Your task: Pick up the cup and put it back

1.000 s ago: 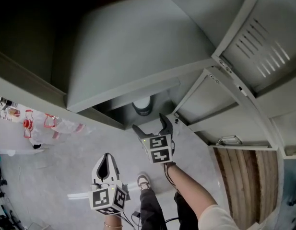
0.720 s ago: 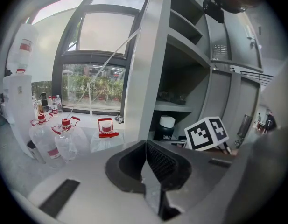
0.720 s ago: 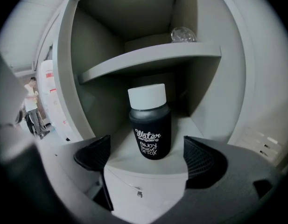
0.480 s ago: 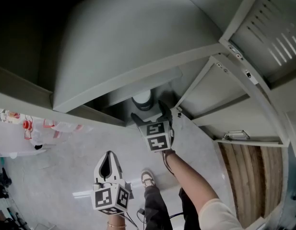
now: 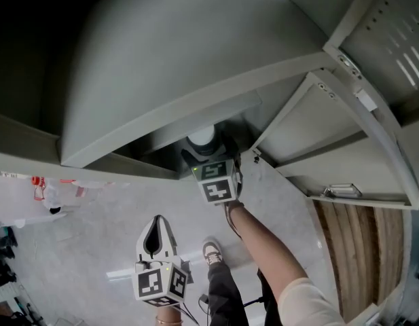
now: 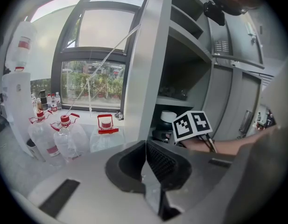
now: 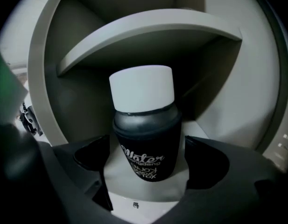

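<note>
The cup (image 7: 144, 125), dark with a white lid, stands upright on a cabinet shelf (image 7: 134, 192) between the spread jaws of the right claw (image 7: 146, 157), with a gap on each side. Its sleeve reads "Water" in white script; the smaller lines beneath cannot be read. The left claw (image 6: 144, 164) has its jaws pressed together on nothing. Only its view shows red-capped jugs (image 6: 64, 136) ahead to its left, below a window (image 6: 92, 85).

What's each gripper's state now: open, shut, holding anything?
Left gripper: shut, empty.
Right gripper: open, fingers either side of the cup, not gripping it.
</note>
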